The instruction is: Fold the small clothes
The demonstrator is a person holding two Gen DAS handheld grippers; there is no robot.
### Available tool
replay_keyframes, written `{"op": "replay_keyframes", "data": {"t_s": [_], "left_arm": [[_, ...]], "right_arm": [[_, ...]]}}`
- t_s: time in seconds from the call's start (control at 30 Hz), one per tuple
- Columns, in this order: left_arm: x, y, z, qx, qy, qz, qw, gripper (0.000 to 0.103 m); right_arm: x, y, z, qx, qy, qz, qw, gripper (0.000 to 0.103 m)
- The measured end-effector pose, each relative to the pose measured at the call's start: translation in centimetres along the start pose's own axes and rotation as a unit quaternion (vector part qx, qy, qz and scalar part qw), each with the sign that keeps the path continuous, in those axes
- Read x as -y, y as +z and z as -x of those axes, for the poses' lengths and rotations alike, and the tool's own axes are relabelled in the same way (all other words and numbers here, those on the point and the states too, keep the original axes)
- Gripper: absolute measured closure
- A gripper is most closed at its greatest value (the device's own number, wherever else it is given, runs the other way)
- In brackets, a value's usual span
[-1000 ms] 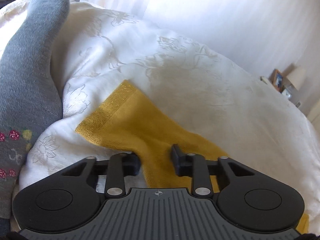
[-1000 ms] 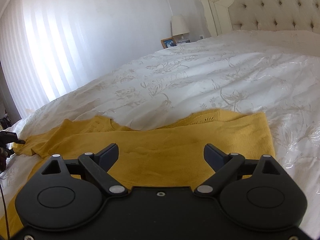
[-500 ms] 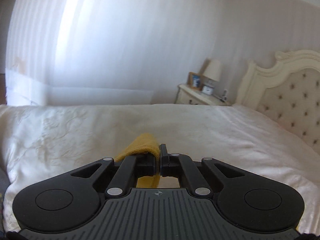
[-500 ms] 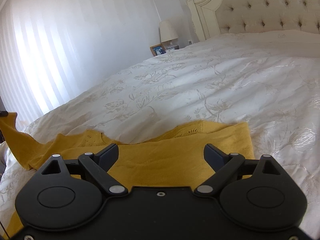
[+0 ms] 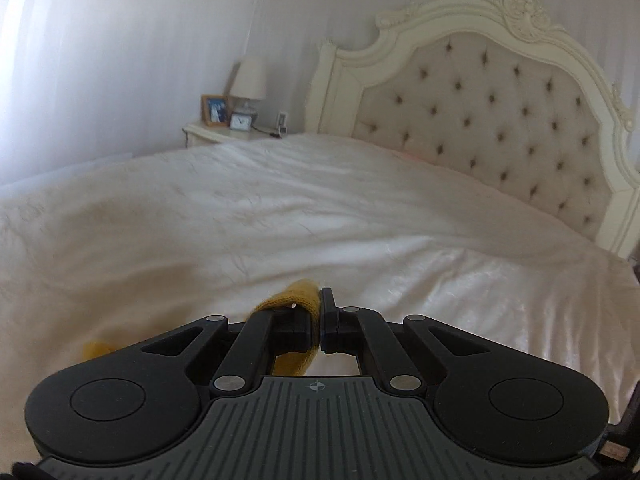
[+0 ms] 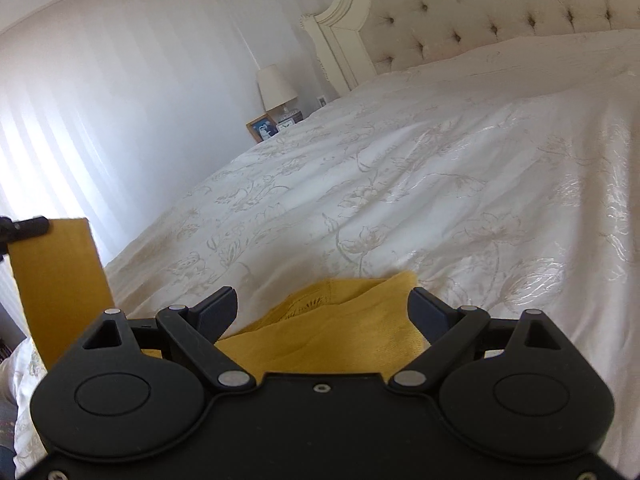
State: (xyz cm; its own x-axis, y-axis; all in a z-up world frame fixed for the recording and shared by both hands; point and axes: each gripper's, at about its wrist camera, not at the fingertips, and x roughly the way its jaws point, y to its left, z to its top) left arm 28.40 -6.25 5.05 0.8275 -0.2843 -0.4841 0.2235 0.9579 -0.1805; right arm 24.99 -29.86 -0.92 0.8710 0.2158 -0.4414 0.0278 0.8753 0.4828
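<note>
A mustard-yellow knit garment (image 6: 332,332) lies on the white bedspread (image 6: 440,184). My left gripper (image 5: 320,312) is shut on one end of the garment (image 5: 294,300) and holds it lifted above the bed; that raised strip (image 6: 56,280) hangs at the left of the right wrist view, with the left gripper's tips (image 6: 24,227) on its top corner. My right gripper (image 6: 322,314) is open, its fingers low over the garment's other part, one on each side of it.
The bedspread (image 5: 280,208) has an embroidered flower pattern. A tufted cream headboard (image 5: 500,108) stands at the far end. A nightstand (image 5: 216,130) with a lamp (image 5: 248,80), photo frame and clock stands beside it. Pale curtains (image 6: 100,100) hang on the left.
My left gripper closed on the garment's end and lifted it up, swinging toward the headboard. The right gripper stayed open and moved a little forward over the garment.
</note>
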Motion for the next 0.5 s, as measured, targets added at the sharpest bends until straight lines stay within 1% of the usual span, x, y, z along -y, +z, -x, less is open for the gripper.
{"op": "replay_keyframes", "data": {"t_s": [0.13,0.2,0.27,0.33,0.4,0.47,0.5], "left_arm": [[2.2,-3.3,-4.6,-0.043,-0.003,-0.012,0.999,0.098],[2.9,-4.7,-6.1,-0.064,-0.009,-0.019,0.9977,0.098],[3.7,-6.2,-6.8,-0.087,-0.024,-0.031,0.9955,0.091],[4.6,-7.3,-7.4,-0.103,-0.039,-0.045,0.9929,0.054],[5.2,-8.1,-7.8,-0.116,-0.067,-0.066,0.9889,0.039],[6.0,-8.7,-7.9,-0.114,-0.09,-0.09,0.9854,0.031],[6.6,-9.0,-7.8,-0.111,-0.099,-0.105,0.9833,0.024]], "right_arm": [[0.7,0.6,0.4,0.008,-0.013,-0.002,1.0,0.01],[1.0,0.9,0.5,0.012,-0.017,-0.002,1.0,0.01],[1.2,0.9,0.5,0.013,-0.017,-0.008,1.0,0.01],[1.6,1.0,0.5,0.015,-0.019,-0.012,1.0,0.01],[1.9,1.0,0.5,0.017,-0.023,-0.016,0.999,0.01],[2.2,1.1,0.5,0.019,-0.028,-0.021,0.999,0.01],[2.3,1.2,0.6,0.021,-0.032,-0.024,0.999,0.01]]}}
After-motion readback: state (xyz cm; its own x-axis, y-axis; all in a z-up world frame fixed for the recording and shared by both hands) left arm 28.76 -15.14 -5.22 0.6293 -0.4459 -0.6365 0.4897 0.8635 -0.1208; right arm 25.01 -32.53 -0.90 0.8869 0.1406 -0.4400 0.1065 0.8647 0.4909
